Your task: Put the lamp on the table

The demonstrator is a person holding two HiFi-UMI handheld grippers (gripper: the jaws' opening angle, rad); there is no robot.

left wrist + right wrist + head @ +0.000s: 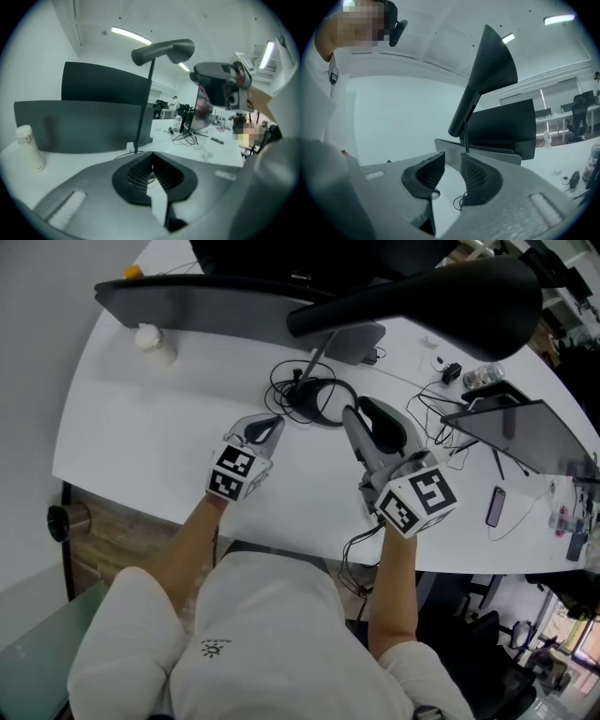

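Observation:
A black desk lamp [422,296] stands upright on the white table [122,418], its thin pole rising from a base among black cables. In the left gripper view the lamp [164,49] rises straight ahead, and in the right gripper view it [492,70] towers above the jaws. My left gripper [267,425] hovers just in front of and left of the lamp's base, shut with nothing between its jaws [151,161]. My right gripper [367,413] is to the right of the base, open and empty [452,159]. Neither gripper touches the lamp.
A long dark monitor [206,306] stands behind the lamp, with a white bottle [153,341] at its left. Looped black cables [319,401] lie around the lamp's base. A tilted dark screen [525,427], a phone [495,506] and small items crowd the right side.

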